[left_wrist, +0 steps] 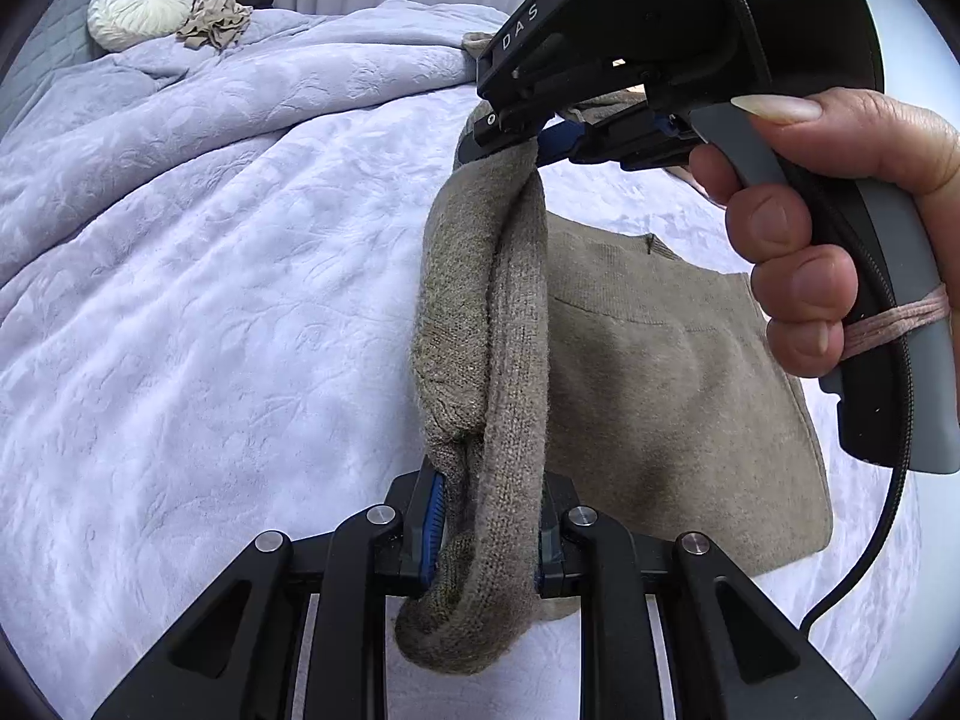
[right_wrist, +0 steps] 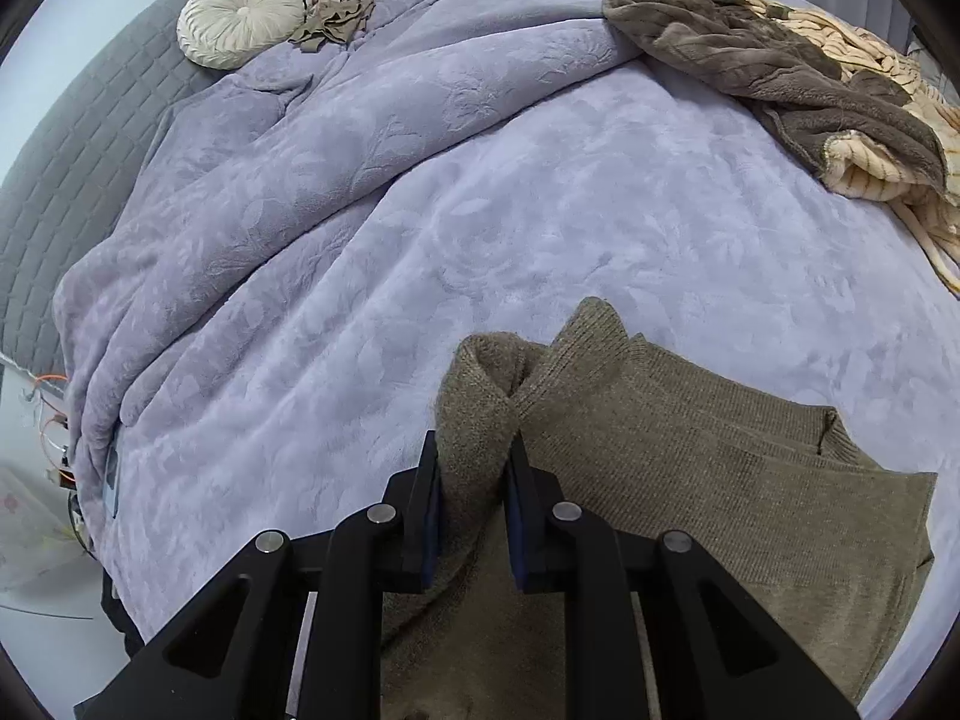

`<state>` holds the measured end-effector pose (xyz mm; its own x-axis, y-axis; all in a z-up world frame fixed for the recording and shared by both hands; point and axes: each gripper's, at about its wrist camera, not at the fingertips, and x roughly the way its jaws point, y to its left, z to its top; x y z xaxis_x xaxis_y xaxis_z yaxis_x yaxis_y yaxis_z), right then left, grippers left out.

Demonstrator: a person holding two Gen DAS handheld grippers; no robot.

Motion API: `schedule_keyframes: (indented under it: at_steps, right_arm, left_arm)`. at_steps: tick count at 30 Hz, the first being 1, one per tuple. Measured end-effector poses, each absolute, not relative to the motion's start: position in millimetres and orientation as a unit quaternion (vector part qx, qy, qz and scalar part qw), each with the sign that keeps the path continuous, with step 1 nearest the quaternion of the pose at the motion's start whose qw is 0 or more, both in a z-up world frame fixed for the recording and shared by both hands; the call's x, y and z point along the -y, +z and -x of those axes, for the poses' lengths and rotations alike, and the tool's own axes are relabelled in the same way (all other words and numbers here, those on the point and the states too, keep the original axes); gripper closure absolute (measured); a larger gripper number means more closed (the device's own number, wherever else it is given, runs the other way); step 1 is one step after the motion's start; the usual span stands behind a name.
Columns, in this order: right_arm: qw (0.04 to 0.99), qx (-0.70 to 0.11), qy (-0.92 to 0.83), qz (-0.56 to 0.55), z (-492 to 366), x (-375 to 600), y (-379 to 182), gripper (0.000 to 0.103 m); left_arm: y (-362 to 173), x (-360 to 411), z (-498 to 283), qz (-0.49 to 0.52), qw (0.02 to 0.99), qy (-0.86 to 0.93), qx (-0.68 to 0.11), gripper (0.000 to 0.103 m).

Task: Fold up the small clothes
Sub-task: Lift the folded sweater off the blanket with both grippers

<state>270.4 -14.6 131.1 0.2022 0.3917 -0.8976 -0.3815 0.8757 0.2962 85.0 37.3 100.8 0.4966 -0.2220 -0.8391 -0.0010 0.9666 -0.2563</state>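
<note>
Knitwear is gripped at two points. A taupe knitted garment [left_wrist: 660, 372] is held above a lavender bedspread [left_wrist: 210, 300], with part of its body hanging or lying toward the right of the left wrist view. A rolled band of the same knit runs taut between the two tools in that view.

The left gripper [left_wrist: 489, 531] is seen closed down on the lower end of that band; cloth fills the gap between the blue-padded fingers [left_wrist: 435, 516], and a loop of knit hangs below them. The right gripper [left_wrist: 528, 141] is seen in the same view closed on the upper end of the band, its handle held by the right hand [left_wrist: 840, 228]. A pink cord is wound round the handle's lower part.

In the right wrist view, the right gripper [right_wrist: 474, 480] is closed to a narrow gap with a bunched fold of the garment [right_wrist: 720, 480] pinched between its fingers. The rest of the garment is spread over the bedspread [right_wrist: 420, 210] to the right.

Recorded elsewhere on the bed: a round cream pillow [right_wrist: 240, 18] near the grey quilted headboard [right_wrist: 72, 180], a small crumpled beige cloth [right_wrist: 336, 15] just beside the pillow, and a heap of brown fleece [right_wrist: 750, 54] with cream striped fabric [right_wrist: 876, 168] at the far right.
</note>
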Motion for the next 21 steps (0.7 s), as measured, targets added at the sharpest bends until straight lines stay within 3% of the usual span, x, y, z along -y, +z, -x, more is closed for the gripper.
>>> schedule_keyframes:
  at_steps: [21]
  right_arm:
    - [0.78, -0.565, 0.269, -0.03, -269, 85, 141, 0.084]
  left_arm:
    - [108, 13, -96, 0.058, 0.854, -0.064, -0.513, 0.08]
